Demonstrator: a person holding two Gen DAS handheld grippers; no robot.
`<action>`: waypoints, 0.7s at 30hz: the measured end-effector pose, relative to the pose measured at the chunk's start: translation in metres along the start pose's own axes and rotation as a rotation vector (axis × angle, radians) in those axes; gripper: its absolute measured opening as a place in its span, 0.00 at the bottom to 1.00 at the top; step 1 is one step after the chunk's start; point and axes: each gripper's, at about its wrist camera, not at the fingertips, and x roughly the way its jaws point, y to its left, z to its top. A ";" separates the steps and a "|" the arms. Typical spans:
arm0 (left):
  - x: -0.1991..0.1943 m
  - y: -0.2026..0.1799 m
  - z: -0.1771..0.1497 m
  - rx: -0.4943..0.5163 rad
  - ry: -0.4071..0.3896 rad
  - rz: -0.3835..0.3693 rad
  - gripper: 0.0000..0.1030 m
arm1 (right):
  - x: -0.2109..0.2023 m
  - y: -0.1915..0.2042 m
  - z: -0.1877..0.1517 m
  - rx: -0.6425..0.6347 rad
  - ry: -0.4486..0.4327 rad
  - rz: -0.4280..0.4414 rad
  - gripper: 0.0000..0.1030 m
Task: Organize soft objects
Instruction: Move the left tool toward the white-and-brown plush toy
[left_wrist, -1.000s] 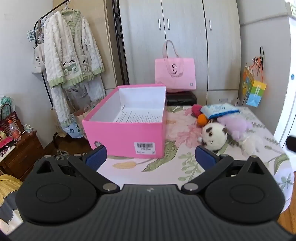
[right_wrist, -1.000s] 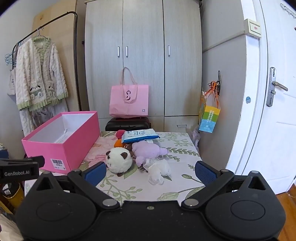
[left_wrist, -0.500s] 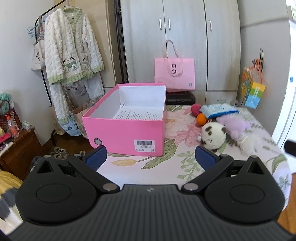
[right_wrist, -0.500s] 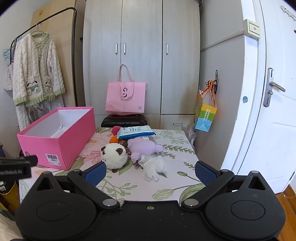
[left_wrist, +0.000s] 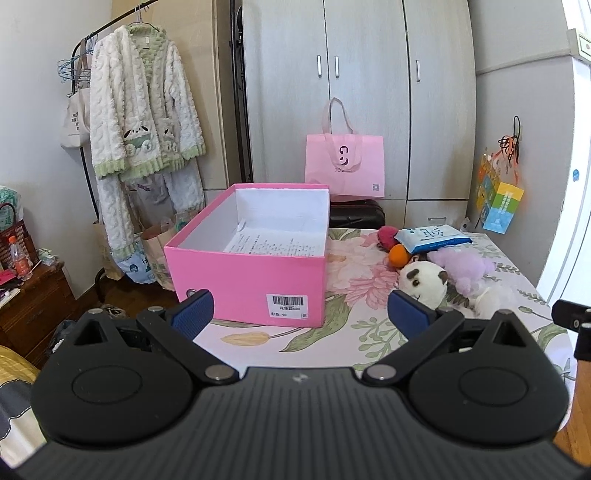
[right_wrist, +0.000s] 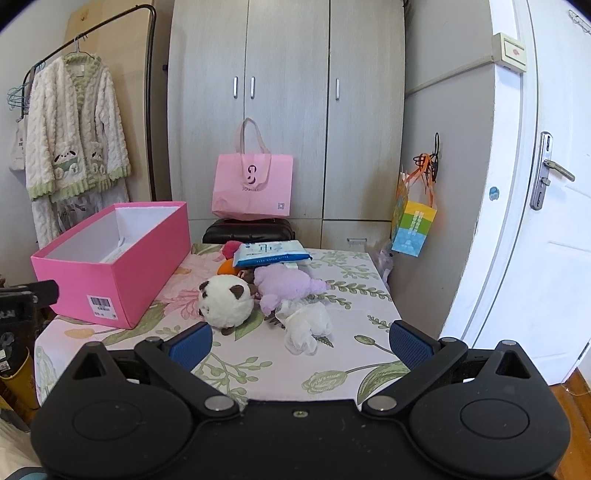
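Plushies (right_wrist: 258, 291) heaped on surface (right_wrist: 343, 354) beside pink box (left_wrist: 255, 266).
L tongs (left_wrist: 297, 308) & R tongs (right_wrist: 299, 341) both released, nothing held.

A home bedroom, by the look of it: a tall grey wardrobe (right_wrist: 255, 110) fills the back wall, and a fleecy white-and-green robe (left_wrist: 142, 122) hangs on a clothes rail (right_wrist: 149, 96). A white door (right_wrist: 546, 206) stands at the right, and a table with a floral cloth (right_wrist: 354, 347) carries plush toys (right_wrist: 225, 301)
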 end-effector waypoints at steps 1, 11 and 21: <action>0.001 0.000 -0.001 0.002 0.002 0.004 0.98 | 0.002 0.000 0.000 0.000 0.003 -0.001 1.00; 0.003 -0.007 -0.010 0.055 0.022 -0.021 1.00 | 0.009 0.004 -0.002 -0.016 0.020 0.008 1.00; 0.006 -0.010 -0.013 0.072 0.052 -0.044 1.00 | 0.006 0.004 -0.002 -0.019 0.021 0.008 1.00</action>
